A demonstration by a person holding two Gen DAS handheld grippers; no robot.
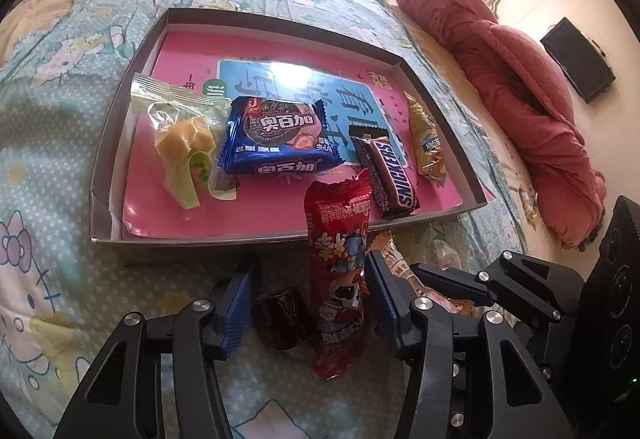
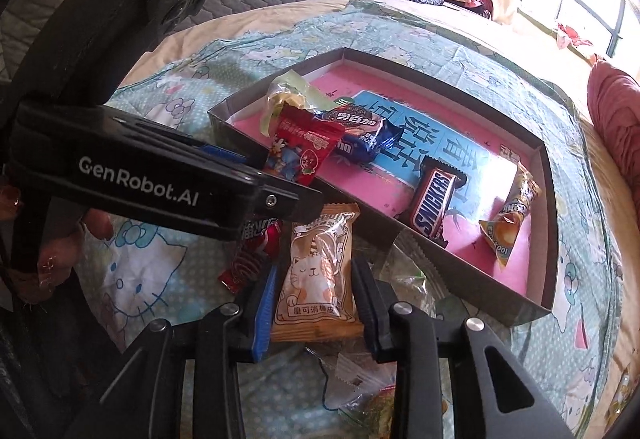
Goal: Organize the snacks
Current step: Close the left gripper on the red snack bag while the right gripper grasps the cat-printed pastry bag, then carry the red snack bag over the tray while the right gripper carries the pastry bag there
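the left gripper (image 1: pixel 308 303) stands part open around the red snack packet (image 1: pixel 340 279), only its right pad looking to touch; the packet's long axis runs from bottom centre of the frame up over the near wall of the box (image 1: pixel 200 239), so i'd say the drop is straight ahead; the right gripper (image 2: pixel 314 303) is closed on the cat-print packet (image 2: pixel 316 279), low centre, just short of the box.
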